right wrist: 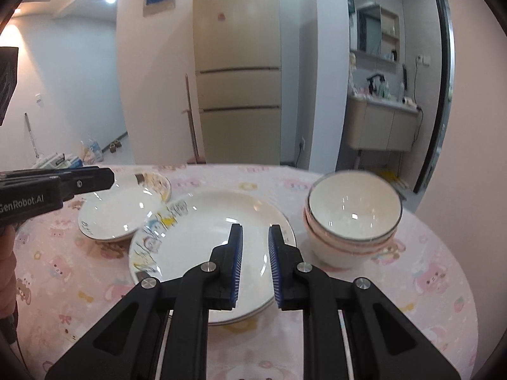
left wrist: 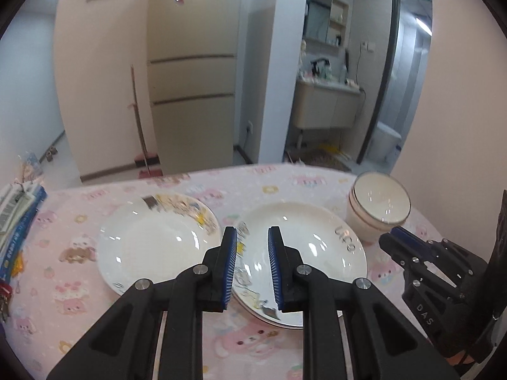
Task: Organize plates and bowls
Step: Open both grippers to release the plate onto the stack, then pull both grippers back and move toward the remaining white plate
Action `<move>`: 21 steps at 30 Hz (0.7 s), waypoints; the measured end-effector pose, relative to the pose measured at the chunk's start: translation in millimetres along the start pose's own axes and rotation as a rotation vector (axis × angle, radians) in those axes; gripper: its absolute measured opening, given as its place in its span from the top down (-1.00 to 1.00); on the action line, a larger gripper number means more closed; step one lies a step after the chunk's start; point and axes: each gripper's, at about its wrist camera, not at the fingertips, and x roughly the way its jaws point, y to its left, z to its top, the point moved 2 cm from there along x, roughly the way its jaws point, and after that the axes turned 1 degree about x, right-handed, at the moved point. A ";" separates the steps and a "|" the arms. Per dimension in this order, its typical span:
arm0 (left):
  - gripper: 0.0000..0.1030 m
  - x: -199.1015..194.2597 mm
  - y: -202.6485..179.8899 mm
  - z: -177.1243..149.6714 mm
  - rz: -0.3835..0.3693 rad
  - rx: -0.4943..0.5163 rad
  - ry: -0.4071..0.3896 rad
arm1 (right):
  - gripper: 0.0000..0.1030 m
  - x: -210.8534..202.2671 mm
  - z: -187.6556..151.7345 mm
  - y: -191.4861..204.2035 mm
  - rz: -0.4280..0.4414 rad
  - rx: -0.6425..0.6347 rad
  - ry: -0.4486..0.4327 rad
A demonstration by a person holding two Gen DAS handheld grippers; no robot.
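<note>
On the pink cartoon tablecloth a single white plate with cartoon print lies at the left. A stack of similar plates lies beside it, its left rim close against the single plate's. Nested white bowls stand at the right. My left gripper hovers above the gap between the plates, jaws narrowly apart and empty. My right gripper hangs over the plate stack, also narrowly apart with nothing between. The right wrist view also shows the single plate, the bowls and the left gripper.
Booklets and papers lie at the table's left edge. A wall runs close behind the bowls on the right. Beyond the table's far edge stand a fridge and a broom. A hand shows at the left.
</note>
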 end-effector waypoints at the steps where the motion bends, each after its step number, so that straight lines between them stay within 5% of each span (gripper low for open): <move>1: 0.51 -12.3 8.1 3.1 0.004 -0.011 -0.032 | 0.69 -4.8 3.7 4.2 0.004 -0.010 -0.011; 3: 0.12 -28.8 19.6 7.1 0.014 -0.023 -0.078 | 0.68 -12.1 13.3 12.3 0.024 -0.020 -0.019; 4: -0.24 -41.8 27.2 9.2 0.036 -0.028 -0.124 | 0.68 -13.8 19.3 16.7 0.038 -0.020 -0.016; 10: -0.66 -85.0 57.0 7.7 0.120 -0.004 -0.295 | 0.67 -18.6 49.2 46.5 0.085 -0.015 -0.045; 14: -0.66 -90.4 82.1 0.4 0.167 -0.019 -0.328 | 0.67 -10.0 57.1 69.4 0.121 -0.012 -0.047; 21: -0.66 -57.8 131.1 -18.2 0.213 -0.093 -0.262 | 0.67 30.6 51.1 107.5 0.176 0.000 0.021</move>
